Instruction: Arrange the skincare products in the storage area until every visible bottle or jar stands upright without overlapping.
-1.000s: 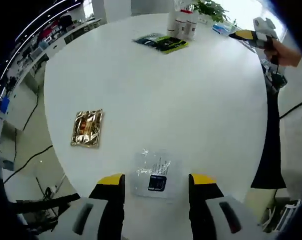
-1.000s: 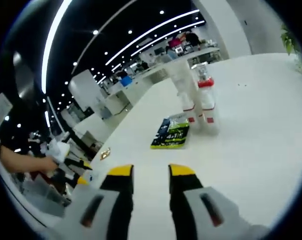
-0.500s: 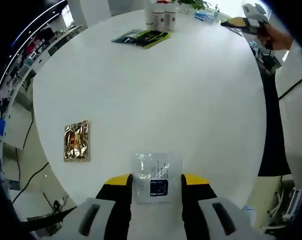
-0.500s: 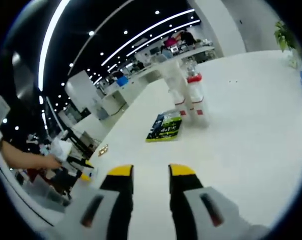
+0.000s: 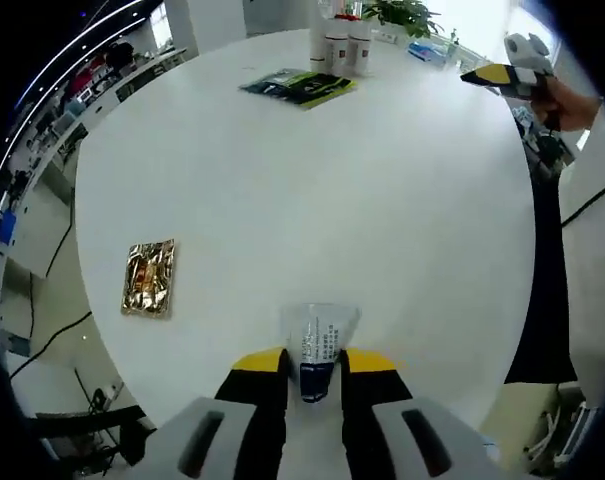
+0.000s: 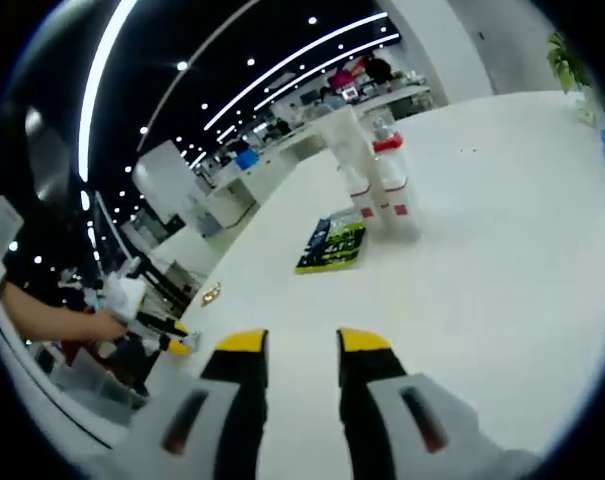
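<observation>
My left gripper (image 5: pixel 315 362) is shut on a clear sachet (image 5: pixel 319 338) with a dark label, at the near edge of the round white table (image 5: pixel 312 190). A gold sachet (image 5: pixel 149 278) lies flat to its left. Far across the table, white bottles with red bands (image 5: pixel 342 45) stand upright together, with black and green packets (image 5: pixel 300 86) lying flat in front of them. My right gripper (image 6: pixel 294 345) is open a little over the table, nothing between its jaws. Ahead of it are the bottles (image 6: pixel 377 175) and the green packet (image 6: pixel 332 243).
A potted plant (image 5: pixel 402 14) and a blue item (image 5: pixel 434 52) sit at the far rim behind the bottles. A hand holds the right gripper (image 5: pixel 502 74) beyond the table's right side. Cables run on the floor at the left. Desks fill the room behind.
My left gripper moved in over the clear sachet and its jaws closed on it, crumpling it narrower. The right gripper's jaws kept the same gap; its view shifted slightly.
</observation>
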The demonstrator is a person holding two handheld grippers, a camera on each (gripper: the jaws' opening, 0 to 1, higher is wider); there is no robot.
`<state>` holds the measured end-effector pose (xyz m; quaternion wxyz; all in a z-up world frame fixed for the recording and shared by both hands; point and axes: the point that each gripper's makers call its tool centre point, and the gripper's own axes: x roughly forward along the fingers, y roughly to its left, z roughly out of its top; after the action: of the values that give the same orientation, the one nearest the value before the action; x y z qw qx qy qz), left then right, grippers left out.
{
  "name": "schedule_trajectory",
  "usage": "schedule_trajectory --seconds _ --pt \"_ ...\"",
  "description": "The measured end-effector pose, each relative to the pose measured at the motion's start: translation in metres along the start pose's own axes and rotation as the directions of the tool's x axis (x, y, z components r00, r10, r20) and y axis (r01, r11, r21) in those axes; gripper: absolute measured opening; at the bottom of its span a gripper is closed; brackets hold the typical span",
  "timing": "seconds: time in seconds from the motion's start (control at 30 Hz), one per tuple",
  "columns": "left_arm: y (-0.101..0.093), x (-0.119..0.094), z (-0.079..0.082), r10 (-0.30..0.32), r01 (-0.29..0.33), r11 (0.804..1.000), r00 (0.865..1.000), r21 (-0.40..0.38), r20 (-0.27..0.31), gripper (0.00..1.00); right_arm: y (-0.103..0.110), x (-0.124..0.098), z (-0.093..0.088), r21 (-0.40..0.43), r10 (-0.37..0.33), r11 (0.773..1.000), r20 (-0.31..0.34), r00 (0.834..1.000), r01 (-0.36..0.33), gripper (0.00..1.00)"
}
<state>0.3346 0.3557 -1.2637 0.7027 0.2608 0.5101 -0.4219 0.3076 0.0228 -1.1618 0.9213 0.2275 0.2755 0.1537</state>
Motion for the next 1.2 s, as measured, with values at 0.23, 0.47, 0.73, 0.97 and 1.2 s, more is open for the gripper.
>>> schedule_trajectory --seconds 0.23,0.47,0.73,0.97,1.2 --pt "-0.015 0.005 0.010 -0.038 0.041 0.996 0.999 -0.085 0.027 0.04 0.003 -0.001 0.004 0.004 0.012 1.000 0.015 1.000 -0.012 0.25" --pt "-0.053 -0.012 0.072 -0.084 0.083 0.996 0.983 0.012 0.166 0.04 0.016 0.002 0.010 -0.002 0.084 0.996 -0.002 0.996 -0.084 0.25" --pt "-0.120 -0.054 0.177 -0.198 0.154 0.978 0.902 0.143 0.384 0.03 0.086 -0.005 0.038 -0.101 0.347 0.932 -0.025 0.938 -0.347 0.26" --pt "-0.148 -0.080 0.210 -0.248 0.162 0.961 0.865 0.224 0.436 0.03 0.122 -0.015 0.043 -0.262 0.441 0.845 -0.152 0.885 -0.466 0.22" --pt "-0.155 -0.093 0.221 -0.256 0.141 0.951 0.861 0.277 0.440 0.03 0.136 -0.024 0.038 -0.422 0.440 0.759 -0.230 0.868 -0.496 0.18"
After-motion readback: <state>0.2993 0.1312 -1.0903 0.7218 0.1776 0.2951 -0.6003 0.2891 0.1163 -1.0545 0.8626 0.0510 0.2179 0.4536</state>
